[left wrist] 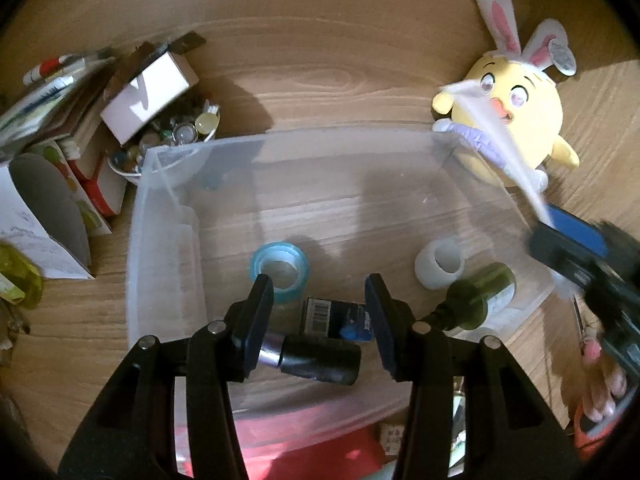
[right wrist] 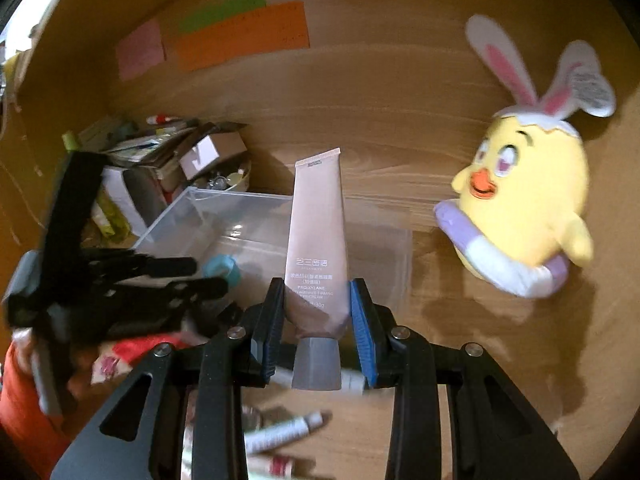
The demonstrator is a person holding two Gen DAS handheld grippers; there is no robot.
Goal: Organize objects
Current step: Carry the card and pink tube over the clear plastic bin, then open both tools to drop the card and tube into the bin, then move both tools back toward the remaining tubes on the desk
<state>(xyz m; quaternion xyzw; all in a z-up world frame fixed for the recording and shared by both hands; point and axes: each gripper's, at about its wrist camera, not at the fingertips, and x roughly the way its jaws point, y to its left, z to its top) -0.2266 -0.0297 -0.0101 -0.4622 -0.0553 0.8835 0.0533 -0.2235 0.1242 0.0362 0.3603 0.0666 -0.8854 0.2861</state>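
The right gripper (right wrist: 318, 316) clamps the cream tube (right wrist: 318, 240) upright, crimped end pointing ahead toward the clear bin (right wrist: 256, 216) just beyond, while the left gripper (left wrist: 320, 320) hovers empty and parted over it.

The plush chick (right wrist: 532, 200) was yellow with an orange beak, white-and-pink rabbit ears and a lilac-and-white ring. The cream tube (right wrist: 318, 248) was pale pinkish-beige with white lettering and a grey cap. Far on the wooden wall hung pink (right wrist: 140, 50), green (right wrist: 222, 10) and orange (right wrist: 240, 38) notes. In the clear bin (left wrist: 160, 184) lay a light-blue tape roll (left wrist: 280, 270), a white one (left wrist: 440, 266) and a dark green bottle (left wrist: 478, 296).
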